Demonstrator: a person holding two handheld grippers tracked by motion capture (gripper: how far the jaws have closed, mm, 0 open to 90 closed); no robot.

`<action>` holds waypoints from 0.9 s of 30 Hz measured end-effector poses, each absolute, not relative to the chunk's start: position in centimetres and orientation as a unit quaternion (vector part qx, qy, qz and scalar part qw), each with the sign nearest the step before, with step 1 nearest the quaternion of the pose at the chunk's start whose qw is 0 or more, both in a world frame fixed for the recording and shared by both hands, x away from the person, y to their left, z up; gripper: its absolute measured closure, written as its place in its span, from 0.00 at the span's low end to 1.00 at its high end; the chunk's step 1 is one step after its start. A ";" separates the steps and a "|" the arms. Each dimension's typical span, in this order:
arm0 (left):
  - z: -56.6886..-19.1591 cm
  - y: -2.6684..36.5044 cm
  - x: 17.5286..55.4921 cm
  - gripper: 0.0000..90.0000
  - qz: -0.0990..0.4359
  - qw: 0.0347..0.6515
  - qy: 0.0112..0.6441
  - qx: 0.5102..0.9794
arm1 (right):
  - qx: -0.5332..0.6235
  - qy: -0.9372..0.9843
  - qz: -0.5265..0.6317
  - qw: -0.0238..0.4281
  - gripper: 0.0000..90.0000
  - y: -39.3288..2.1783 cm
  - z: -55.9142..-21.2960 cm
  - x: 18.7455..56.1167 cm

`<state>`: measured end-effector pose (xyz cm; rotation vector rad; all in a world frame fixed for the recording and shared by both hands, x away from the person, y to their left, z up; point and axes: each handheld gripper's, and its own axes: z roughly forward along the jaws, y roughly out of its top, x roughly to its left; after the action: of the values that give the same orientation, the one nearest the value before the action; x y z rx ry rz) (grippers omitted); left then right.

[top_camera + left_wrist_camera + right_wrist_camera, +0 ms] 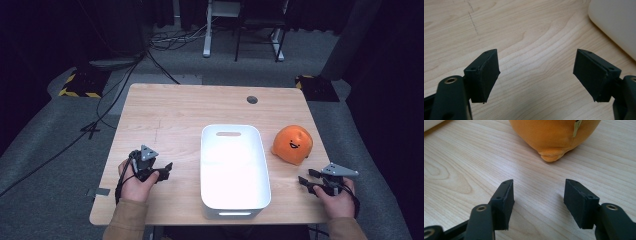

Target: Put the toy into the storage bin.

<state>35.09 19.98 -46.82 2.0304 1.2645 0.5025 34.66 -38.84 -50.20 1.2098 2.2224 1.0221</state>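
An orange plush toy (292, 143) with a smiling face lies on the wooden table (170, 115), just right of a white plastic bin (233, 170). My right gripper (306, 181) rests low at the table's front right, a short way in front of the plush toy (554, 137), jaws apart with bare wood between them. My left gripper (166, 170) sits at the front left, left of the bin, also open over bare wood; the bin's rounded corner (616, 22) shows at the upper right of the left gripper view. Both midpoints, left gripper (536, 75) and right gripper (537, 202), lie over empty tabletop.
A round cable hole (252, 99) sits near the table's far edge. Beyond the table are grey floor, cables (125, 75), yellow-black floor markers (80, 85) and desk legs (207, 30). A hand holds each gripper at the table's front edge.
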 end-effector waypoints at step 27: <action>-50.2 21.6 36.4 0.16 0.181 0.318 0.492 0.790 | 0.431 0.796 0.371 0.205 0.50 -38.8 -50.2 34.6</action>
<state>36.38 21.55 -50.25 2.0775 1.2933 0.4774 34.59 -38.75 -50.21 1.2028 2.2203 1.0344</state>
